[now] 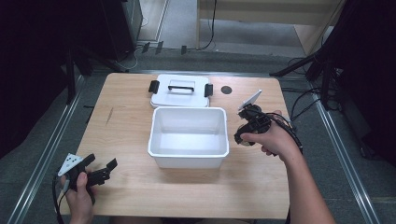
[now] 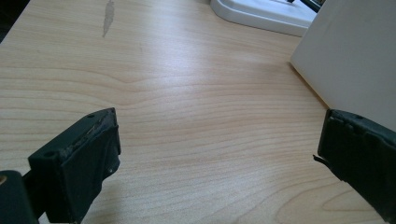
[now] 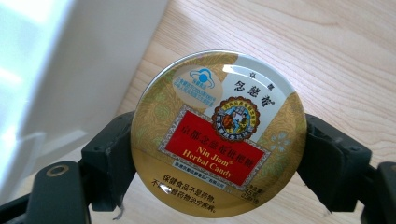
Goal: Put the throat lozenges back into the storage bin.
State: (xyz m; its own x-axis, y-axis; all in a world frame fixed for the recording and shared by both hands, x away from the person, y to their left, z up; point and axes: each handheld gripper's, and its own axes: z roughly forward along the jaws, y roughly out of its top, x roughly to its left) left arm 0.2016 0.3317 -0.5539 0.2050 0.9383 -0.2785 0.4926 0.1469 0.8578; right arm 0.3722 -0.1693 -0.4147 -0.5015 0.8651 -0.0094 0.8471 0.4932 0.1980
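At the near left corner of the pale wooden worktop (image 1: 126, 140), the left tool (image 1: 103, 171) rests in the person's left hand (image 1: 80, 196), its jaws spread wide with nothing between them; bare wood lies open from it to the left edge and ahead toward a short grey scuff (image 1: 109, 115). The left gripper view shows that same scuff (image 2: 108, 17) far up the grain, and the box wall (image 2: 355, 60) rising just beside the right-hand jaw. In the middle stands a white plastic box (image 1: 188, 138), open-topped and empty, with clear worktop in front of it down to the near edge. Behind it, touching or almost touching its far rim, lies the white lid (image 1: 180, 91) with a black handle and black side clips; a small dark round mark (image 1: 226, 89) sits to the lid's right. Just right of the box, the right hand (image 1: 273, 139) holds the right tool (image 1: 243, 135), low over the wood. The right gripper view shows what the high view cannot: the jaws are clamped on a round gold tin (image 3: 218, 133) labelled Nin Jiom Herbal Candy, face toward the camera, beside the box wall (image 3: 88, 60). Around the worktop are grey floor, metal rails, cables and dark stands.
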